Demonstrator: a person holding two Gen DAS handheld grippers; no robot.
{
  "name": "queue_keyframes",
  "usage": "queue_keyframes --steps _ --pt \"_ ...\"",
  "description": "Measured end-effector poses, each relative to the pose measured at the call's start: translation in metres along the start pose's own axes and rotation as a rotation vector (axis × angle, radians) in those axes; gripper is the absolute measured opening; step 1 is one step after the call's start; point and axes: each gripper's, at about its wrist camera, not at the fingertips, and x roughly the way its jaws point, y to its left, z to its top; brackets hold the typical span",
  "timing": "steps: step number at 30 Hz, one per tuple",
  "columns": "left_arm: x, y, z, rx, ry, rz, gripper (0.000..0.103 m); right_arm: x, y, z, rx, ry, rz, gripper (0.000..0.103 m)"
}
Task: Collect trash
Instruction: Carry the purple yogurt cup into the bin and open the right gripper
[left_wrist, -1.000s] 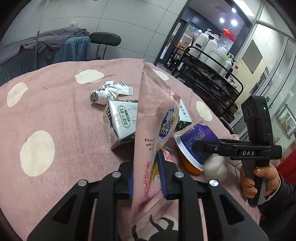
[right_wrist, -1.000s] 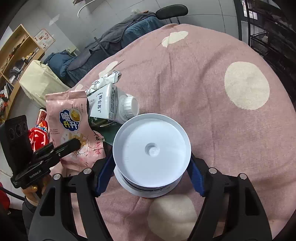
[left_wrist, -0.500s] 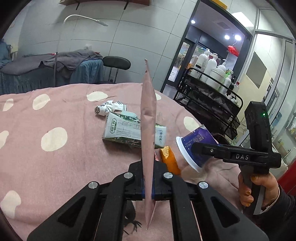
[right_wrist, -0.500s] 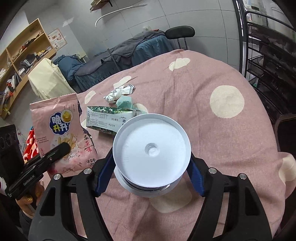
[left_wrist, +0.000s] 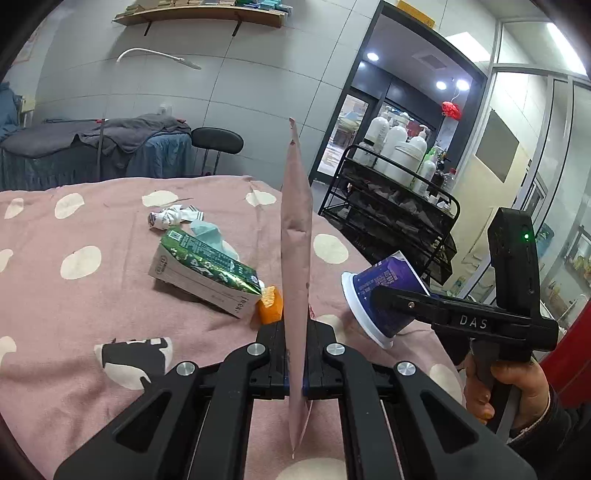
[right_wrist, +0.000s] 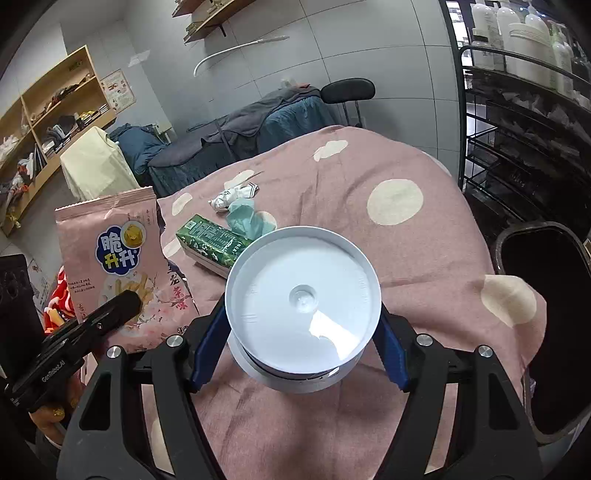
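Left tool (left_wrist: 294, 363) pressed together on the flat pink crisp packet (left_wrist: 295, 236), which stands edge-on and upright between its pads; a second ago the jaws were just finishing their close on it. Right tool (right_wrist: 301, 345) pinching the purple-sided plastic cup with a white rim (right_wrist: 303, 291), jaws set wide around its body, mouth facing the camera. Since a second ago both items have come up clear of the pink spotted cloth (left_wrist: 74, 314) on the desk. Beyond the left tool lie a green milk carton (left_wrist: 207, 271), an orange peel piece (left_wrist: 271, 308) and a crumpled white wrapper (left_wrist: 170, 218). A dark bin (right_wrist: 550, 321) sits right of the right tool, likely the drop point; three pieces remain.
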Motion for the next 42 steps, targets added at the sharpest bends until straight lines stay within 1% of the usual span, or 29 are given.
queue_keyframes --steps 9,13,15,18,20,23,27,30,36,42 --pt "0.01 -0.039 -0.004 0.033 -0.001 -0.059 0.004 -0.036 -0.031 -0.011 0.035 -0.063 -0.043 0.071" --pt "0.016 -0.052 -0.003 0.039 0.002 -0.103 0.004 -0.052 -0.046 -0.015 0.057 -0.096 -0.067 0.071" --pt "0.021 -0.058 -0.002 0.039 0.01 -0.124 0.004 -0.061 -0.054 -0.017 0.065 -0.114 -0.088 0.071" --pt "0.028 -0.068 -0.002 0.049 0.02 -0.134 0.004 -0.07 -0.067 -0.018 0.085 -0.13 -0.111 0.071" --pt "0.034 -0.074 -0.001 0.052 0.031 -0.157 0.004 -0.076 -0.077 -0.019 0.101 -0.142 -0.135 0.071" --pt "0.038 -0.089 -0.002 0.078 0.033 -0.164 0.004 -0.084 -0.095 -0.02 0.131 -0.156 -0.173 0.071" --pt "0.046 -0.103 0.001 0.095 0.042 -0.194 0.004 -0.093 -0.12 -0.023 0.175 -0.171 -0.233 0.071" --pt "0.051 -0.114 0.003 0.107 0.047 -0.214 0.004 -0.094 -0.139 -0.026 0.207 -0.169 -0.269 0.071" --pt "0.063 -0.131 0.004 0.14 0.065 -0.229 0.004 -0.091 -0.179 -0.032 0.268 -0.148 -0.339 0.071" --pt "0.071 -0.146 0.002 0.161 0.083 -0.249 0.004 -0.072 -0.22 -0.038 0.305 -0.081 -0.402 0.071"
